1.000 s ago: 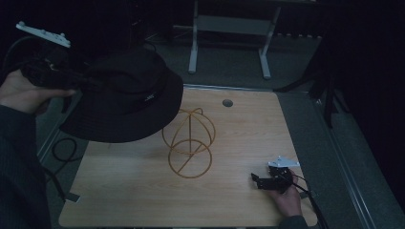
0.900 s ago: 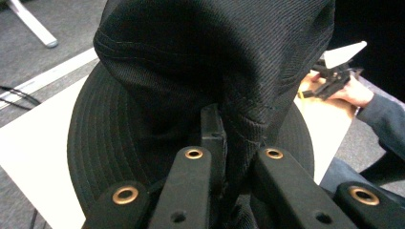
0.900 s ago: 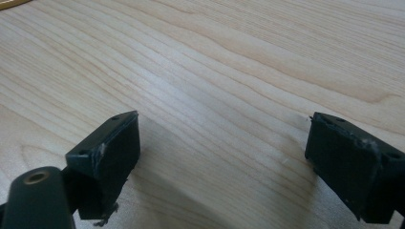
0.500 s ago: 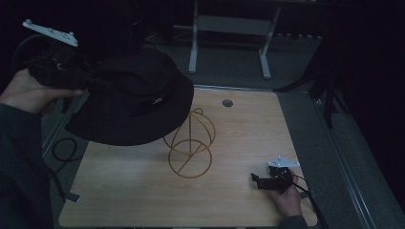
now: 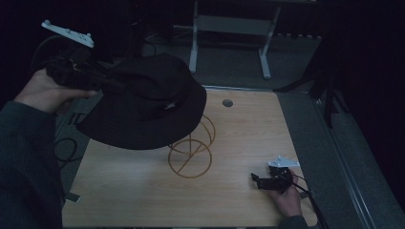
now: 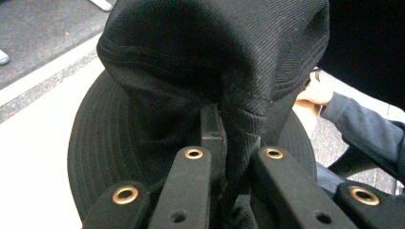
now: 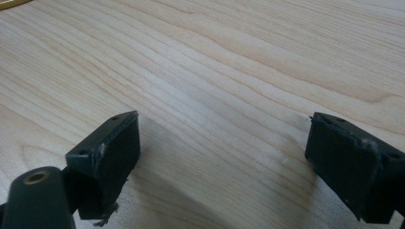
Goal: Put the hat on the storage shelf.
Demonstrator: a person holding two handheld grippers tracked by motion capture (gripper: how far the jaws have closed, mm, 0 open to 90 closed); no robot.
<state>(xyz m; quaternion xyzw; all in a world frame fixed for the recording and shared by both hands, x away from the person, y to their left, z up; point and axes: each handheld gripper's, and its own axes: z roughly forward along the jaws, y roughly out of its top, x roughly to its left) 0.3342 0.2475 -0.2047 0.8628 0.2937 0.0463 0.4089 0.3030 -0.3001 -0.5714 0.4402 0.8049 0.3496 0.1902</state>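
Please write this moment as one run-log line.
left hand-held gripper: shut on black hat, held above wire stand | right hand-held gripper: open, resting on table

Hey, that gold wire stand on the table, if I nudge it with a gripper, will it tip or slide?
The wire stand is thin open wire, so it is probably light and would likely slide on the smooth wooden table. Its upright loops rise from a flat ring base, so a low nudge should shift it, while a high one might tip it. The black hat overhangs it.
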